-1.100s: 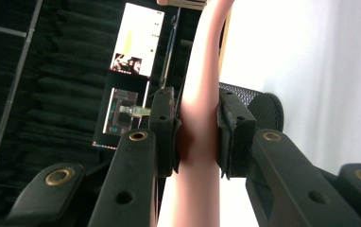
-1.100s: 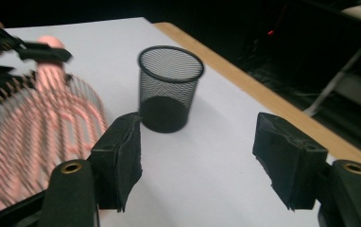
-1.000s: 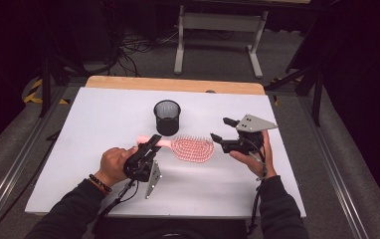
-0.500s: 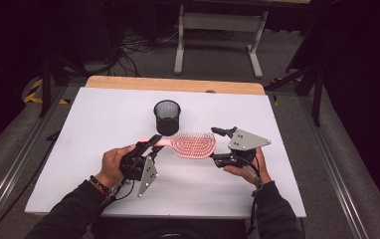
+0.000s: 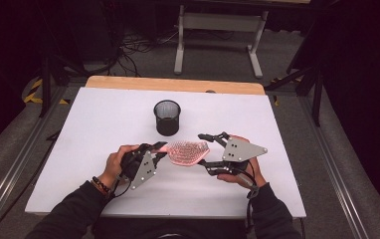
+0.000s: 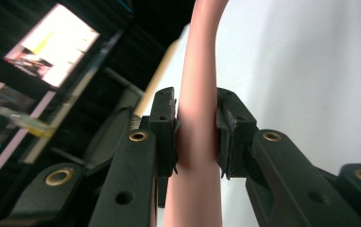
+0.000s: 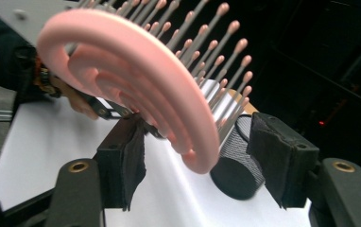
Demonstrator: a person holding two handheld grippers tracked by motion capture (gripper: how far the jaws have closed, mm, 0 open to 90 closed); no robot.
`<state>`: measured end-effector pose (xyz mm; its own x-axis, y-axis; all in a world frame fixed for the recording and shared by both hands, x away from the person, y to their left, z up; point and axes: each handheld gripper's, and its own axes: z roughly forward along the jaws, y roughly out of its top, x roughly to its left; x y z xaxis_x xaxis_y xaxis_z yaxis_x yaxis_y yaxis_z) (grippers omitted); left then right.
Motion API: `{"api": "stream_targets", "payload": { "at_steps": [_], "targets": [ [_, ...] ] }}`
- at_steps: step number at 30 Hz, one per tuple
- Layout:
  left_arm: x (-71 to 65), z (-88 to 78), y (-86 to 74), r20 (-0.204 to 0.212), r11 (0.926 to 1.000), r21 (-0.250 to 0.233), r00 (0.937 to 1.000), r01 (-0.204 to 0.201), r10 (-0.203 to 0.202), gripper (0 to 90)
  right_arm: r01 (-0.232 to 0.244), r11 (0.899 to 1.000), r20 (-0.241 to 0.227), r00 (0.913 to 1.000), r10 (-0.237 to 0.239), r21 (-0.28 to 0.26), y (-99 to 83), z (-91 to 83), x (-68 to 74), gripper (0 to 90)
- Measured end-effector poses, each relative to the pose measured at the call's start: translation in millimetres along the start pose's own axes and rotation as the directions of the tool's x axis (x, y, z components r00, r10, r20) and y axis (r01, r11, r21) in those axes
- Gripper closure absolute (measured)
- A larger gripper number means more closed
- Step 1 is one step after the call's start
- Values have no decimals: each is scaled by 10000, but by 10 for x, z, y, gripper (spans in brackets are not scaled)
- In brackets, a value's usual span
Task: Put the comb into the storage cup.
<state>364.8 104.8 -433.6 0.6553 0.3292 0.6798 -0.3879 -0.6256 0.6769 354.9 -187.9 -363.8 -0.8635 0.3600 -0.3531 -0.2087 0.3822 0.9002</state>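
The left gripper (image 5: 159, 148) pinched the pink plastic hairbrush (image 5: 189, 152) by its handle, just in front of the black mesh cup (image 5: 167, 117). The right gripper (image 7: 202, 165), jaws closing, straddled its head, seemingly without touching.

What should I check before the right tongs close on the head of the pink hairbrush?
1. Left tongs clamped on the hairbrush handle: ok, both pads press on it.
2. Brush head between the right tongs: ok, its rim sits in the gap.
3. Right tongs gripping: not ok; they have just been closing, but the pads do not touch the head.
4. Bristle side clear of the pads: cannot tell; bristles point toward the right-hand pad.
5. Mesh cup upright and apart from the brush: ok, it stands behind it on the white table.
6. Brush lifted off the table: cannot tell.
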Motion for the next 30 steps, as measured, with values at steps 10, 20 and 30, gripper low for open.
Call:
{"api": "stream_targets", "payload": {
  "at_steps": [10,20,30],
  "targets": [
    [139,79,-29,2655,9887,143,9528,1490,-1474,714,-608,9960,-1093,9926,535,-650,-12,84,-29,436],
    [170,164,-65,3712,9812,502,9086,1862,-1914,714,-840,9916,-2018,9774,628,-982,-8,234,-2,593],
    [207,240,-126,4447,9597,665,8529,2731,-2735,712,-769,9904,-2059,9772,520,-1151,-1,305,16,635]
  ]
}}
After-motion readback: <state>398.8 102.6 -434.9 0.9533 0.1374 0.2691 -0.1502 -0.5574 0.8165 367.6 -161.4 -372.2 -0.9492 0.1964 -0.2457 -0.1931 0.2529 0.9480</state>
